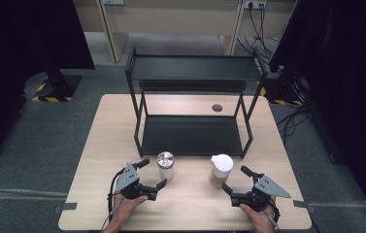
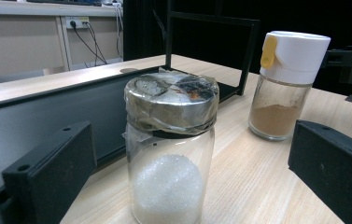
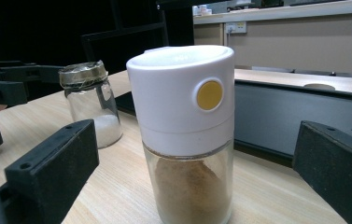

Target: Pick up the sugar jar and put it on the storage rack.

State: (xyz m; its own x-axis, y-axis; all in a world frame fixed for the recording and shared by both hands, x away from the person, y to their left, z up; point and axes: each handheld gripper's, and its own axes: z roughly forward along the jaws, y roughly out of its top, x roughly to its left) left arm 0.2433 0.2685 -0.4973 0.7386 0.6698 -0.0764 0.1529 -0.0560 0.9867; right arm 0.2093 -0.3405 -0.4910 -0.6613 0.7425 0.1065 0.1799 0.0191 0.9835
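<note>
Left gripper (image 1: pixel 152 174): jaws wide apart, holding nothing.
Salt jar (image 2: pixel 170 149): stands between the left jaws, not touched.
Right gripper (image 1: pixel 235 179): jaws wide apart, holding nothing.
Spice jar (image 3: pixel 187 135): stands between the right jaws, not touched.
Black rack (image 1: pixel 192 136): just behind both jars.

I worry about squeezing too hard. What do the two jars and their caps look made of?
Silver-capped jar: clear, glossy body, likely glass, white grains showing through; cap looks like shiny metal under crinkled film or tape. White-capped jar: clear body, glass or hard plastic, brown powder visible inside; cap is smooth matte white plastic with a yellow button.
</note>
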